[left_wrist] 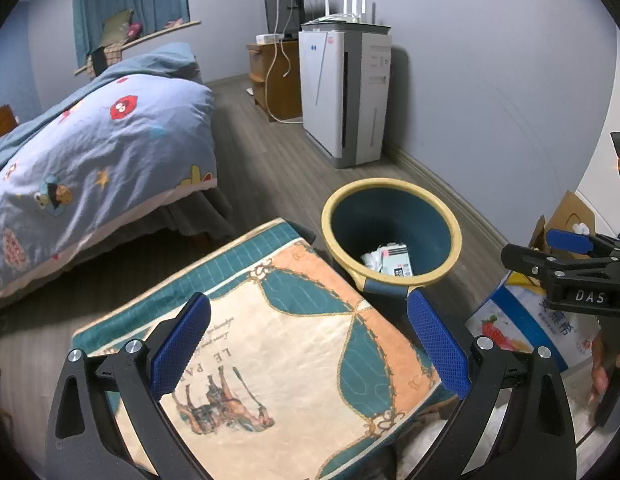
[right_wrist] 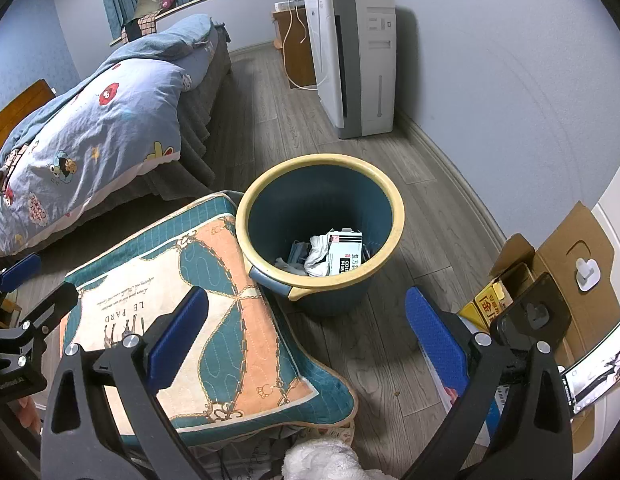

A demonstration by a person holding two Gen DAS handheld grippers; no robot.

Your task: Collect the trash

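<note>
A dark blue trash bin with a cream rim [left_wrist: 389, 236] [right_wrist: 319, 236] stands on the wood floor beside a cushioned stool. Inside lie a white and black carton [right_wrist: 345, 254] and crumpled white paper [right_wrist: 317, 256]; the carton also shows in the left wrist view [left_wrist: 395, 260]. My left gripper [left_wrist: 310, 344] is open and empty above the stool cushion [left_wrist: 286, 352]. My right gripper [right_wrist: 306, 332] is open and empty, over the cushion's right edge and the floor in front of the bin. The right gripper also shows in the left wrist view [left_wrist: 565, 264].
A bed with a blue quilt [right_wrist: 90, 128] fills the left. A white air purifier [right_wrist: 353, 64] stands by the wall behind the bin. A blue and white box with fruit print [left_wrist: 517, 328] and an open cardboard box [right_wrist: 549, 280] sit at right. White fluffy cloth [right_wrist: 321, 460] lies below.
</note>
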